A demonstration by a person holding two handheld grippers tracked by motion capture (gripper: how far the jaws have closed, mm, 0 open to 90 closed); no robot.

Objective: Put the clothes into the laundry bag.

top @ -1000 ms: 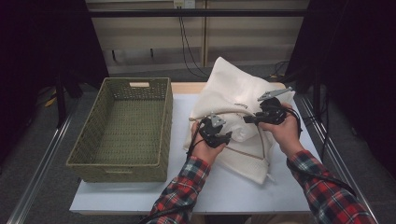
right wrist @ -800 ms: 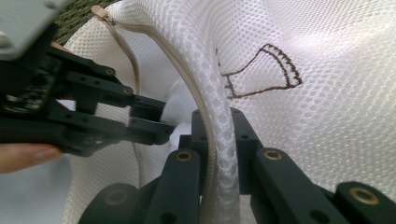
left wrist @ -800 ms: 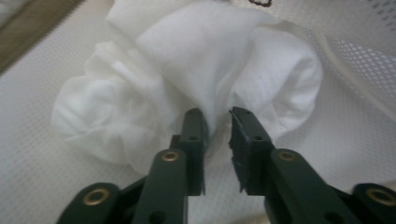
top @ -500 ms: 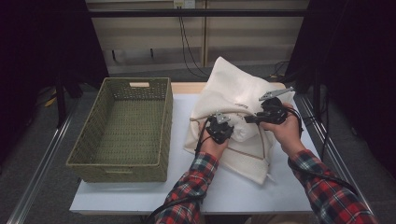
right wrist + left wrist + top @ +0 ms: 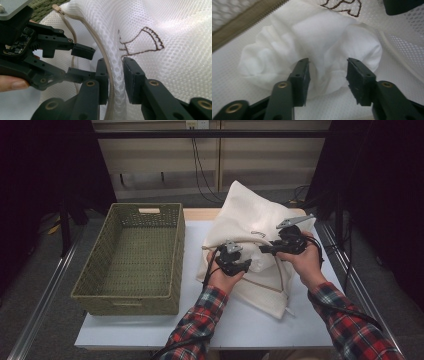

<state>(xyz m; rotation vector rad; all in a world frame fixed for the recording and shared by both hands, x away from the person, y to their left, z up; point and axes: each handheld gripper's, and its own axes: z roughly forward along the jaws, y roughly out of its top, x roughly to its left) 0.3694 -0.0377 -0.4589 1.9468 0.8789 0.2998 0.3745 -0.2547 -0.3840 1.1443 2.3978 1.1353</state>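
A white mesh laundry bag (image 5: pixel 250 217) with a tan zipper rim lies on the table. My left gripper (image 5: pixel 241 265) points into its mouth. In the left gripper view its jaws (image 5: pixel 327 75) have just been opening and stand apart around a bunched white cloth (image 5: pixel 319 42) inside the bag, no longer squeezing it. My right gripper (image 5: pixel 263 249) holds up the bag's rim. In the right gripper view that rim (image 5: pixel 113 82) fills the gap between the jaws (image 5: pixel 115 75), which have just been opening slightly. The left gripper (image 5: pixel 87 63) shows close on the left there.
A green woven basket (image 5: pixel 95 260) stands empty on the left half of the white table (image 5: pixel 260 325). Metal rails run along both sides of the table. Free tabletop lies in front of the bag.
My left gripper has edged slightly to the right at the bag's mouth. The right hand and the bag have stayed where they were.
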